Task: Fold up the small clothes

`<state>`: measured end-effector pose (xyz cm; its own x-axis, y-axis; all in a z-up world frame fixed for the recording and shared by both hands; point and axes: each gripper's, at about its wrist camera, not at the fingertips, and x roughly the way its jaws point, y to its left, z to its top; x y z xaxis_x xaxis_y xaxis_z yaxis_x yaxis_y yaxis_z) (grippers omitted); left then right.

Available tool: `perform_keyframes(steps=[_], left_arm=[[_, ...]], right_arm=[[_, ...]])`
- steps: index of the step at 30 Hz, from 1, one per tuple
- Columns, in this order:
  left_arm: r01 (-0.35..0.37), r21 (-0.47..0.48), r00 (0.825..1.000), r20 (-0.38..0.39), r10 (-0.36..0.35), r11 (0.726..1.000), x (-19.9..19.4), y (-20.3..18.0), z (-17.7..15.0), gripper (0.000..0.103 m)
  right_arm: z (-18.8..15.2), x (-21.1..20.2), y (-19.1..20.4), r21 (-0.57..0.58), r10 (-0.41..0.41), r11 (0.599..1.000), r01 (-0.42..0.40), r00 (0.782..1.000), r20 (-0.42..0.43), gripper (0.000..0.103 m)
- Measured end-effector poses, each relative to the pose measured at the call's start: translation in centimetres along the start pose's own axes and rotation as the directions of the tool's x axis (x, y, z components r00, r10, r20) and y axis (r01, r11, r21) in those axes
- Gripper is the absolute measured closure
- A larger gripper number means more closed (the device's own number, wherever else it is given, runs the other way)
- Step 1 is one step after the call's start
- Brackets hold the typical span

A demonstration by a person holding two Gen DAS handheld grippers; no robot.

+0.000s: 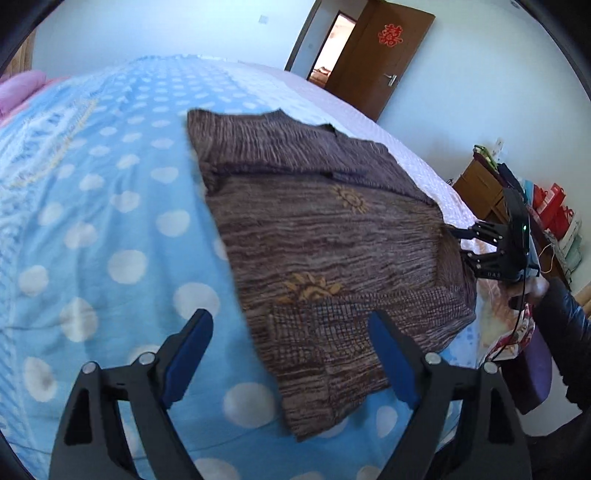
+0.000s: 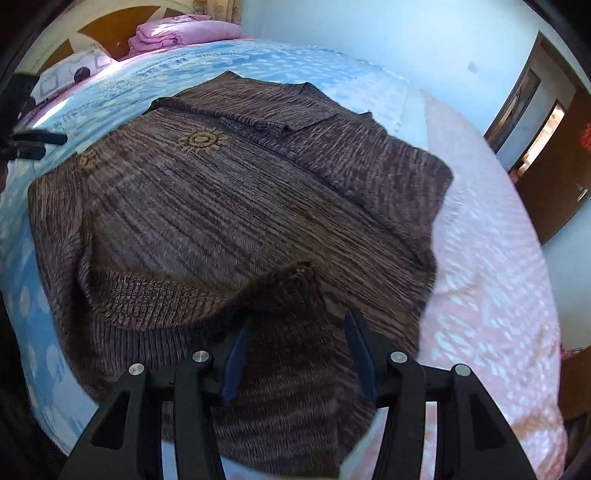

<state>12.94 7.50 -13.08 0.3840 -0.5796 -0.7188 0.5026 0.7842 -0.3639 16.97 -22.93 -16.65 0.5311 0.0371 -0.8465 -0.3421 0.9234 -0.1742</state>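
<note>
A brown knit sweater (image 1: 314,221) with yellow sun motifs lies spread flat on the bed, partly folded along its far side. My left gripper (image 1: 290,317) is open wide above the sweater's near corner, with nothing between its blue pads (image 1: 184,354). It also shows small in the right wrist view as the left gripper (image 2: 51,144) by the sweater's far edge. My right gripper (image 2: 299,317) stands half apart at the opposite edge of the sweater (image 2: 240,203). A raised fold of knit bunches between and just beyond its fingers, and I see no pad pressing it. In the left wrist view the right gripper (image 1: 461,242) touches the sweater's right edge.
The bed carries a blue blanket with white dots (image 1: 110,221) and a pink sheet (image 2: 498,295) on the other side. A folded pink quilt (image 2: 184,31) lies at the headboard. A person's dark sleeve (image 1: 565,332), a wooden cabinet (image 1: 476,184) and red bags (image 1: 550,206) are beside the bed.
</note>
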Motion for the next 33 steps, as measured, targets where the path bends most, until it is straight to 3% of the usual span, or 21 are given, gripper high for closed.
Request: perform_keyframes(steps=[1,2,3,4,5,6,7,11,13,16,18,20,21,25,27,28,29,30,33], left_arm=[[-0.007,0.015,1.000,-0.010,0.007,1.000,0.4,-0.4,-0.2,0.020],[-0.024,0.042,1.000,-0.018,0.025,0.999,0.8,-0.8,-0.5,0.034],[-0.046,0.069,0.998,-0.029,0.048,0.997,1.2,-1.3,-0.7,0.051],[-0.067,0.093,0.997,-0.033,0.071,0.993,1.6,-1.7,-1.0,0.055],[-0.077,0.114,0.997,-0.013,0.079,0.991,1.5,-2.1,-1.2,0.060],[-0.070,0.128,0.998,-0.001,0.071,0.989,1.3,-2.3,-1.3,0.073],[-0.063,0.131,0.998,-0.001,0.064,0.989,1.2,-2.4,-1.3,0.078],[-0.071,0.115,0.997,0.007,0.070,0.991,1.0,-2.1,-1.2,0.080],[-0.095,0.108,0.995,-0.002,0.096,0.990,1.2,-2.0,-1.1,0.079],[-0.106,0.115,0.994,0.002,0.106,0.988,1.0,-2.2,-1.4,0.075],[-0.134,0.125,0.991,0.013,0.133,0.983,0.6,-2.4,-1.4,0.061],[-0.141,0.132,0.990,0.049,0.135,0.981,-0.2,-2.6,-1.3,0.056],[-0.132,0.139,0.990,0.066,0.124,0.981,-0.6,-2.7,-1.1,0.053],[-0.139,0.179,0.989,0.081,0.126,0.974,0.0,-3.1,-0.3,0.051],[-0.143,0.187,0.988,0.081,0.130,0.972,0.8,-3.2,-0.2,0.054],[-0.140,0.189,0.989,0.071,0.128,0.972,1.3,-3.2,-0.2,0.061],[-0.134,0.194,0.990,0.066,0.123,0.972,1.5,-3.4,-0.3,0.079],[-0.131,0.206,0.991,0.064,0.121,0.970,1.6,-3.6,-0.5,0.085],[-0.153,0.257,0.987,0.091,0.134,0.954,1.5,-4.5,-1.3,0.085]], right_arm=[[0.0,0.0,-0.3,0.017,0.021,1.000,-0.021,1.000,0.008,0.051],[0.0,0.1,-0.3,0.029,0.034,0.999,-0.034,0.999,0.002,0.053],[-0.2,0.0,-0.5,0.051,0.075,0.996,-0.074,0.997,-0.002,0.072],[-0.3,-0.3,-0.5,0.071,0.094,0.993,-0.094,0.996,0.006,0.091],[-0.5,-0.7,-0.5,0.086,0.095,0.992,-0.096,0.995,0.016,0.093],[-0.7,-1.2,-0.7,0.114,0.100,0.988,-0.103,0.994,0.032,0.094],[-1.1,-1.8,-1.1,0.157,0.103,0.981,-0.112,0.993,0.059,0.095],[-2.2,-3.4,-3.6,0.336,0.034,0.939,-0.075,0.991,0.127,0.098],[-2.8,-3.6,-4.4,0.397,0.045,0.912,-0.103,0.987,0.151,0.098],[-3.0,-3.7,-3.8,0.389,0.081,0.910,-0.141,0.983,0.167,0.097],[-2.7,-3.7,-3.2,0.366,0.069,0.922,-0.123,0.985,0.156,0.097],[-2.4,-3.7,-2.7,0.346,0.065,0.932,-0.109,0.988,0.137,0.095],[-2.3,-3.6,-2.5,0.338,0.064,0.935,-0.104,0.990,0.128,0.092],[-1.9,-3.0,-2.5,0.325,0.046,0.942,-0.085,0.991,0.127,0.059],[-1.8,-3.0,-2.5,0.331,0.045,0.939,-0.089,0.990,0.137,0.059],[-1.9,-3.0,-2.5,0.337,0.044,0.937,-0.089,0.989,0.139,0.059],[-1.9,-3.0,-2.6,0.342,0.043,0.936,-0.088,0.989,0.139,0.059],[-1.9,-3.0,-2.5,0.343,0.042,0.935,-0.088,0.989,0.138,0.059],[-2.2,-3.1,-2.5,0.335,0.034,0.939,-0.077,0.991,0.131,0.059]])
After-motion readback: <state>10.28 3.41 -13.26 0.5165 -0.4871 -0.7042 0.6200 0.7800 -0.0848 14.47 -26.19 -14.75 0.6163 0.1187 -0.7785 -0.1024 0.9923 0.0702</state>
